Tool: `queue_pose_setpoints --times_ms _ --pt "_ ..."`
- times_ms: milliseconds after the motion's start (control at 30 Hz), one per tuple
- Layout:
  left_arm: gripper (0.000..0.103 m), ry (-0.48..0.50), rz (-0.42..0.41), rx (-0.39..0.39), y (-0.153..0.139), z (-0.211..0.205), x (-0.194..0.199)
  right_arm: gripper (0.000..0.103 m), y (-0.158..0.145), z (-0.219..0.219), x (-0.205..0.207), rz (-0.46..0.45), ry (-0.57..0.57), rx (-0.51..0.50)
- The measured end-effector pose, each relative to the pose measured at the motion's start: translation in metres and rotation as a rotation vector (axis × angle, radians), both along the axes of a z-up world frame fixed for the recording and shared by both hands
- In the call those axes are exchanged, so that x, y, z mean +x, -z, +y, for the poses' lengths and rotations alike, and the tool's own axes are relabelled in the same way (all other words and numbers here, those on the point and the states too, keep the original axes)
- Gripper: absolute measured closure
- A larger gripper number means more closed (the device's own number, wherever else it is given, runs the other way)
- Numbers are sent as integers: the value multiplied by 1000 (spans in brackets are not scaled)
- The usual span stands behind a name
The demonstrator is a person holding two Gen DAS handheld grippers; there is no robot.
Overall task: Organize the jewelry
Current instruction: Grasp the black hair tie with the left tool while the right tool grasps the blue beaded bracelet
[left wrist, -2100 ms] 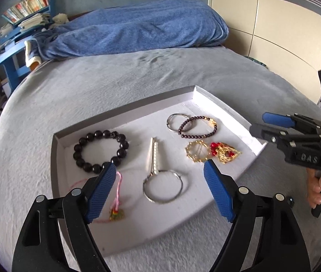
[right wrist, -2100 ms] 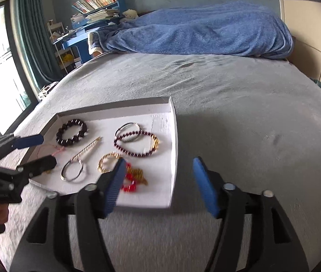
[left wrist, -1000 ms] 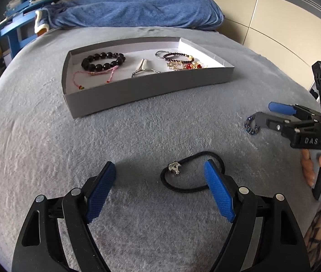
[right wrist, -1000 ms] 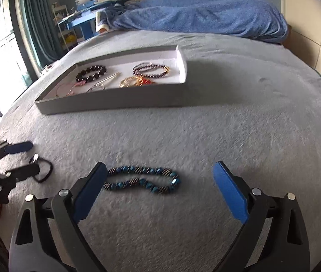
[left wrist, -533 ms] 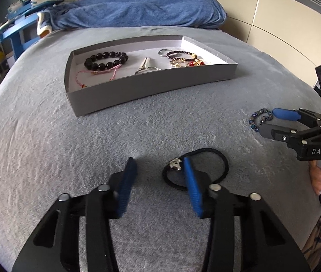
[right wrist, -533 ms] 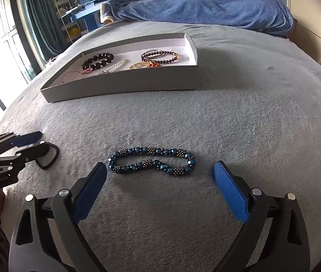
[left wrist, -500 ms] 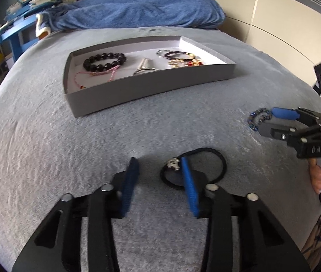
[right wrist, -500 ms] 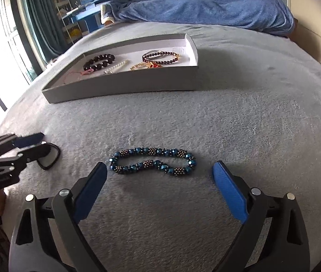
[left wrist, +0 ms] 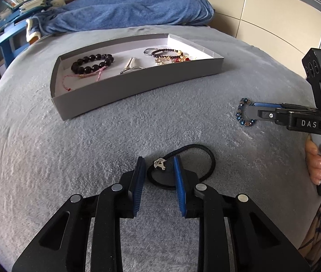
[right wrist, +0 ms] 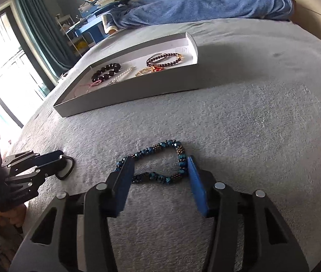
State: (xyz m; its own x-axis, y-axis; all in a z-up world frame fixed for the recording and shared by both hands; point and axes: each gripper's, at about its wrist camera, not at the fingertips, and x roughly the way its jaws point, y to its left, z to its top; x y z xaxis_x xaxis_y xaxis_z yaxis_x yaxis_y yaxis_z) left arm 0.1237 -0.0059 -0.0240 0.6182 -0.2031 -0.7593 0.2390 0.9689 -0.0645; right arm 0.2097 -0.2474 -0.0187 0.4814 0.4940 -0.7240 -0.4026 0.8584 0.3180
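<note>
- Blue bead bracelet (right wrist: 160, 163) lies low-centre on the fuzzy grey blanket (right wrist: 262, 117), its long side running left-right.
- Right gripper (right wrist: 159, 170) brackets both ends, fingers part-closed, touching but not squeezed tight.
- Black hair tie (left wrist: 183, 167) with a small silver charm (left wrist: 160, 163) sits bottom-centre; left gripper (left wrist: 158, 170) is narrowed around its left end, can't tell if it's pinching.
- Grey cardboard tray (left wrist: 137, 83) in the upper half holds round black beads, a pink cord and gold bits.
- Only the right view shows the window.
</note>
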Motion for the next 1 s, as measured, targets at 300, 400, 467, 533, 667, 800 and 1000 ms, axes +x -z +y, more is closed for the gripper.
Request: queue_pose_setpoints --times_ms 300,400,467,533,667,800,1000 --pt "75 -7 -1 5 0 1 1 60 -1 -8 1 5 51 28" --pt "75 -6 3 2 1 1 1 66 0 -9 1 8 65 13" --pt "76 -4 5 2 1 1 2 77 2 -8 2 12 76 -7" --pt "79 -2 5 5 1 1 2 83 3 -7 3 16 87 -24" --pt "90 12 -10 13 0 -3 -1 96 3 -4 2 11 78 -36" --pt "90 34 -12 5 -2 -5 -4 96 0 3 -3 -17 48 -55" --pt "90 57 -13 -91 -8 5 -5 96 -11 13 -10 -75 11 -38"
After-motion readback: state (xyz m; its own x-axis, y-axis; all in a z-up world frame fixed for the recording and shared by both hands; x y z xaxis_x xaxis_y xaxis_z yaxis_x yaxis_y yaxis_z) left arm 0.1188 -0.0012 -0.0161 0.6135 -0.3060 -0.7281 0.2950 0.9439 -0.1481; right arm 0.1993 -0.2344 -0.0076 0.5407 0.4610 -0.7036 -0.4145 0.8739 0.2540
